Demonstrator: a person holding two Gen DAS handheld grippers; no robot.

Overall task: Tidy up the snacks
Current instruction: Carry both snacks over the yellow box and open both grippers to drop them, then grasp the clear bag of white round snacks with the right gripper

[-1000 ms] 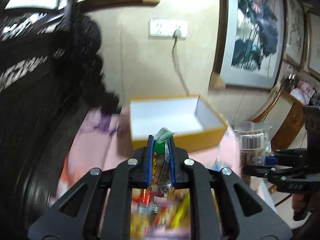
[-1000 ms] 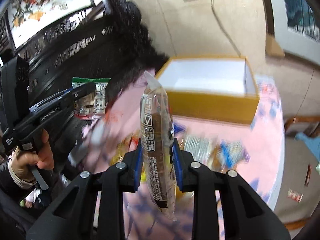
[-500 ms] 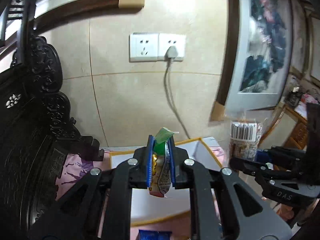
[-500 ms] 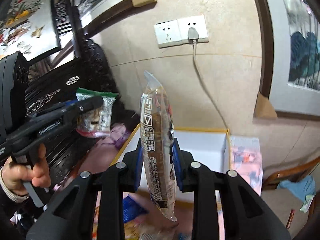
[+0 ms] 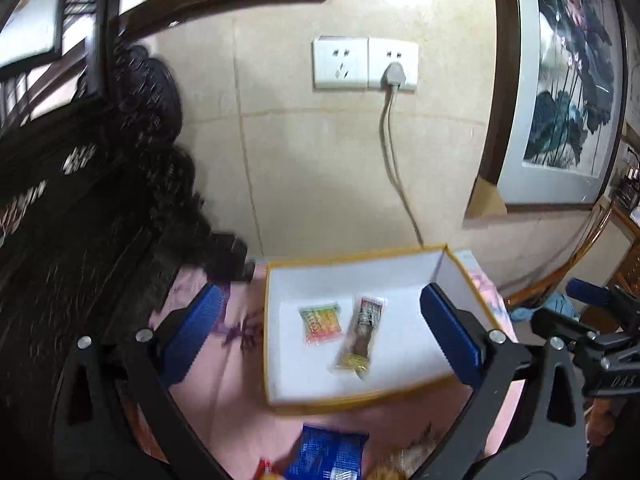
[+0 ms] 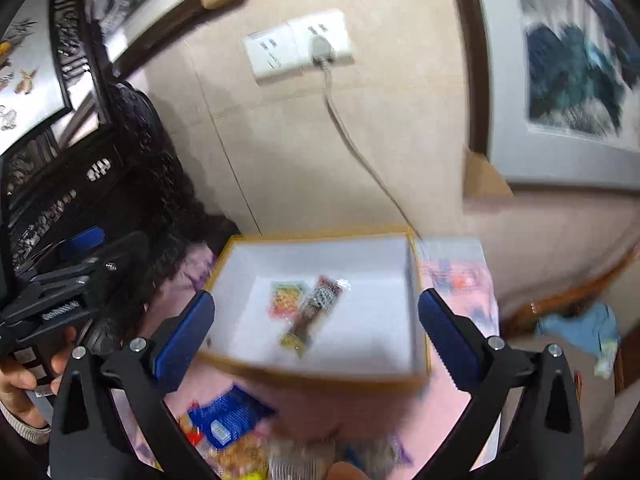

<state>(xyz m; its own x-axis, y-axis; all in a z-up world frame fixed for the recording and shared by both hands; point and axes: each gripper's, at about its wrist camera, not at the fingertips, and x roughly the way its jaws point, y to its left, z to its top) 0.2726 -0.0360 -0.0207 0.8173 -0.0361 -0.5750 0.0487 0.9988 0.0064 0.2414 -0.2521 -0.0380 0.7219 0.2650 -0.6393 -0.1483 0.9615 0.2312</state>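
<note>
Both jaws have just sprung wide: the left hand-held gripper [image 5: 326,334] and the right hand-held gripper [image 6: 316,328] hold nothing. The small colourful packet [image 5: 321,323] and the long brown snack bar [image 5: 360,336] lie side by side in the white box [image 5: 400,276], bar at 3 o'clock of the packet. A blue packet [image 5: 326,456] lies on the pink tabletop [image 5: 236,392] at 6 o'clock of the box.

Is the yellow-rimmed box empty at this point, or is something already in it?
Not empty. Two packets lie flat on the white floor of the box: a green-and-orange snack packet and a long clear-wrapped brown snack, side by side.
</note>
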